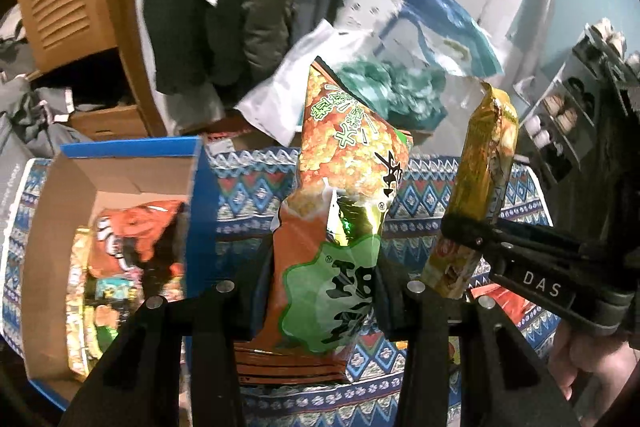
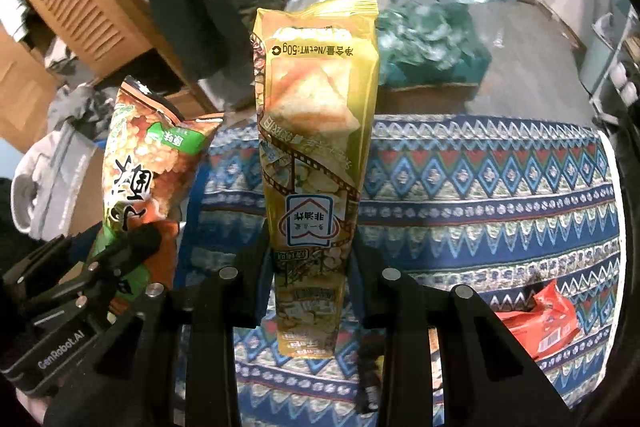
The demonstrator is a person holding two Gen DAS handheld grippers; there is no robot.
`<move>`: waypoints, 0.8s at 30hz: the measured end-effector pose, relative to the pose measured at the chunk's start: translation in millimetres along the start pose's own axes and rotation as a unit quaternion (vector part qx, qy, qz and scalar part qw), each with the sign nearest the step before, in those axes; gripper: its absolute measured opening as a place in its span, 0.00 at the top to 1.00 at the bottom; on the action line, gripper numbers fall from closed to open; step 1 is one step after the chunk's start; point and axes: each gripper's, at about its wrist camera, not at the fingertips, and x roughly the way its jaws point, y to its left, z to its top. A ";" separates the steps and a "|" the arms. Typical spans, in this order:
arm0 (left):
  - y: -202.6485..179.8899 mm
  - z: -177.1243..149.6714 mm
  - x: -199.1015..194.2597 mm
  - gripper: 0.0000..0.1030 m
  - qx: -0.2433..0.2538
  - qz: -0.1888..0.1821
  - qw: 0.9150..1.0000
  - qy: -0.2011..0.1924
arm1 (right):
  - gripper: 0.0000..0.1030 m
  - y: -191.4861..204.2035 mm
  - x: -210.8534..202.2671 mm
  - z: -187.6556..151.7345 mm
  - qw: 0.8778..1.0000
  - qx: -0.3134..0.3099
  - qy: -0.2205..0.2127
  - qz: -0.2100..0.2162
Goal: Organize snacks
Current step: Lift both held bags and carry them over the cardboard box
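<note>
Left jaws point(image 1: 320, 291) grip orange-green bag point(image 1: 340, 179) | right jaws point(image 2: 308, 267) grip yellow pack point(image 2: 316, 131)

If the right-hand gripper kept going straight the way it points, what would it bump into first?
Probably the patterned cloth on the table. The right gripper, clamped on the yellow snack pack, angles down at it, with nothing visible between; depth is uncertain.

"DAS" on right hand-held gripper point(image 1: 466, 227), "GenRobot.AI" on left hand-held gripper point(image 2: 132, 241), "NetWT:50g" on yellow snack packet point(image 2: 316, 131)

Glossy foil snack packet point(image 1: 340, 227), shiny yellow wrapper point(image 2: 316, 147), woven patterned cloth point(image 2: 480, 187), matt cardboard box point(image 1: 120, 179).
</note>
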 end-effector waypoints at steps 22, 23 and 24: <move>107.5 -5.1 -86.1 0.58 -0.076 0.039 0.995 -0.058 | 0.70 122.7 -17.7 17.3 0.993 -0.080 0.004 0.090; 112.2 -6.7 -88.0 0.58 -0.080 0.042 0.994 -0.060 | 0.70 127.3 -17.0 18.0 0.992 -0.083 0.005 0.092; 117.7 -8.3 -90.3 0.58 -0.084 0.046 0.993 -0.062 | 0.70 132.4 -15.6 18.5 0.992 -0.086 0.006 0.095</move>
